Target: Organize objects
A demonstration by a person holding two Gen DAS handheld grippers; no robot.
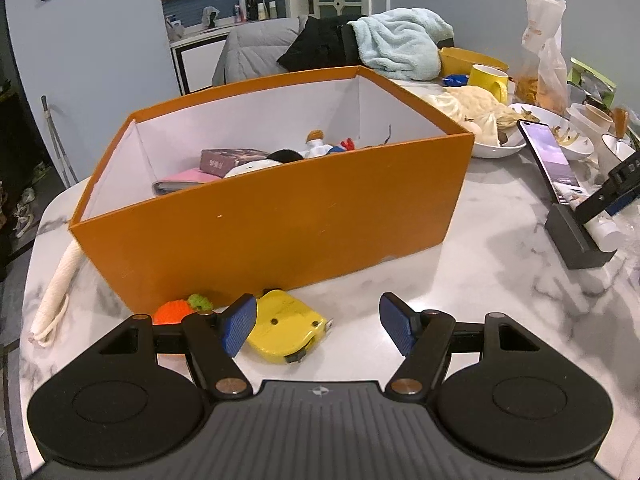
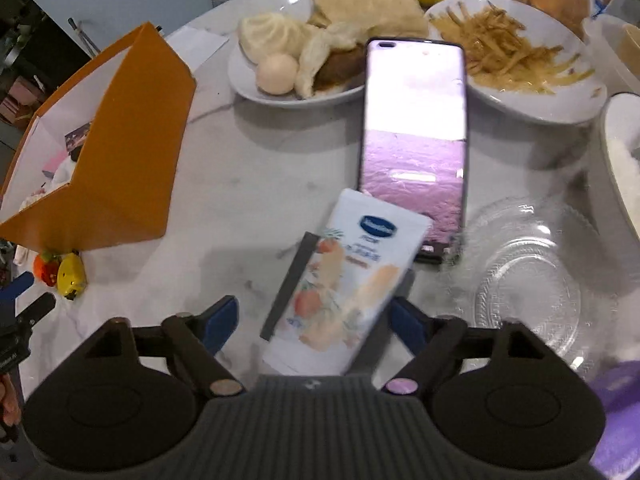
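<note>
On a marble table (image 1: 500, 248), we see the left gripper (image 1: 318, 326) hovering with its jaws apart and nothing between them, just behind a yellow tape measure (image 1: 286, 330) and an orange toy (image 1: 176, 312) that lie against the near wall of the orange box (image 1: 280, 216). The box holds a book (image 1: 230, 160) and soft toys (image 1: 280, 158). We see the right gripper (image 2: 310, 326) with jaws spread wide around a white tube (image 2: 348, 284); the pads appear clear of its sides. The tube lies tilted across a dark stand (image 2: 290, 284), its far end over the foot of a lit phone (image 2: 414, 140). Beyond stand plates of food (image 2: 280, 96), and a clear dish (image 2: 528, 280) sits to the right.
</note>
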